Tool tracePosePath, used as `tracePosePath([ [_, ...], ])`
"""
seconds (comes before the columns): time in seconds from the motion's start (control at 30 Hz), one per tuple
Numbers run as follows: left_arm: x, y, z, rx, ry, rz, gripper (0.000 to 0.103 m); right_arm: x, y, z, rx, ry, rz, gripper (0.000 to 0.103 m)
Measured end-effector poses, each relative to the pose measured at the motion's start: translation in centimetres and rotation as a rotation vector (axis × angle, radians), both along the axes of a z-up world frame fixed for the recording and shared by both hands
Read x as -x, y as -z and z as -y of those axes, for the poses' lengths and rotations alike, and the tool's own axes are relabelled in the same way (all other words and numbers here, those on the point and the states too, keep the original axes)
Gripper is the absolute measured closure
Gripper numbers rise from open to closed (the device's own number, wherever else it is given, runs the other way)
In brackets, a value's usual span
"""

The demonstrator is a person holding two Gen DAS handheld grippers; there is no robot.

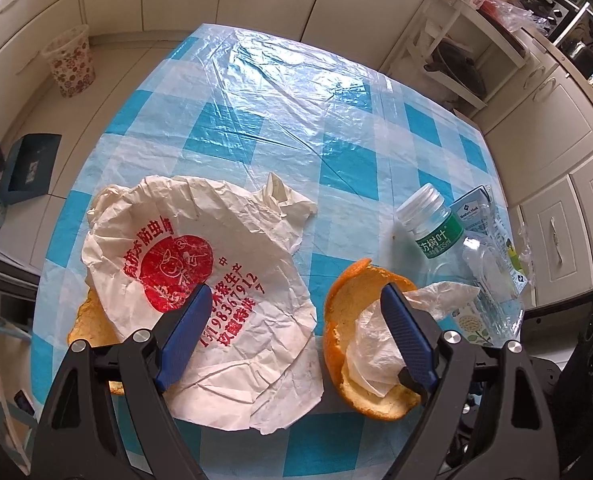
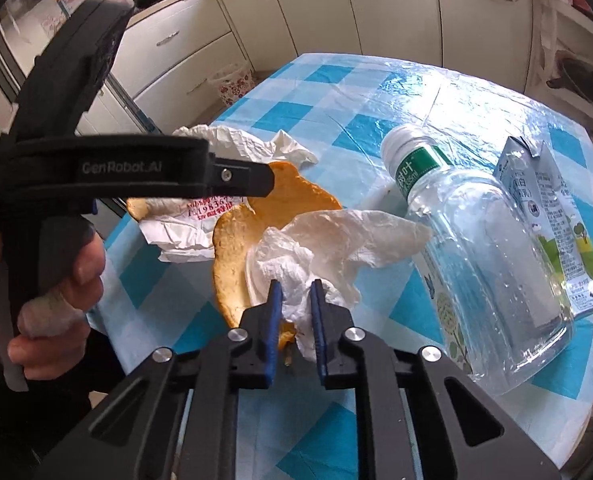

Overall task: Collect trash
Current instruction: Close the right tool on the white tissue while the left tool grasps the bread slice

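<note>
We are in a kitchen of cream cabinets, over a counter (image 1: 336,128) covered with a blue-and-white checked cloth under clear plastic film.

The right gripper (image 2: 296,300) has its blue fingers (image 2: 274,312) pressed nearly together, pinching a crumpled white tissue (image 2: 328,240) that lies in a cupped orange peel (image 2: 232,248). The left gripper (image 1: 294,308) is spread wide, holding nothing; its fingers (image 1: 188,320) hover with one over a crumpled white paper wrapper (image 1: 200,248) printed in red and the other over the peel and tissue.

From the tissue outward, at 3 o'clock we see a clear plastic bottle (image 2: 488,248) with a white cap and green label lying on its side, and just beyond it a small carton (image 2: 556,216), touching or nearly so. At 10 o'clock sits the wrapper, with a second piece of peel (image 1: 92,320) partly under it.

Only the right wrist view shows the pinch itself, plus the person's hand (image 2: 56,280) on the left gripper's black handle. Only the left wrist view gives the wrapper's whole red print, and a floral wastebasket (image 1: 70,62) on the floor at 11 o'clock, well apart from the counter.
</note>
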State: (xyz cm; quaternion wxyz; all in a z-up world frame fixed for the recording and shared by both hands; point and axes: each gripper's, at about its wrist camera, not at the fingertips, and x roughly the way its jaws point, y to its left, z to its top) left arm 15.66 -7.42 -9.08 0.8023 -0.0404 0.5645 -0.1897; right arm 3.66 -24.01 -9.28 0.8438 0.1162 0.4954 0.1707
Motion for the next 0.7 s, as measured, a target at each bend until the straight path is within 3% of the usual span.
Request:
tracePosePath([
  [0.17, -0.1, 0.5, 0.6, -0.01, 0.007, -0.012, 0.021, 0.8, -0.8, 1.7, -0.1, 0.021, -0.004, 0.096],
  [0.33, -0.2, 0.9, 1.2, -0.03, 0.011, -0.01, 0.021, 1.5, -1.5, 1.5, -0.052, -0.002, 0.008, 0.096],
  [0.37, -0.2, 1.0, 1.4, -0.036, 0.011, -0.009, 0.021, 1.5, -1.5, 1.3, -0.019, 0.004, 0.022, 0.092],
  [0.4, -0.3, 1.1, 1.5, -0.04, 0.011, -0.01, 0.021, 1.6, -1.5, 1.2, -0.01, 0.008, 0.03, 0.074],
  [0.47, -0.4, 1.4, 1.7, -0.041, 0.012, -0.017, 0.021, 1.6, -1.5, 1.1, -0.015, 0.028, 0.048, 0.049],
  [0.63, -0.3, 1.7, 2.2, -0.045, 0.025, -0.022, 0.021, 0.5, -1.0, 0.3, -0.011, 0.03, 0.05, 0.049],
  [0.67, -0.2, 1.8, 2.3, -0.048, 0.028, -0.021, 0.021, 0.2, -0.8, -0.1, 0.0, 0.018, 0.045, 0.053],
  [0.7, -0.2, 1.8, 2.3, -0.048, 0.03, -0.022, 0.021, 0.1, -0.6, -0.5, 0.013, 0.003, 0.044, 0.067],
])
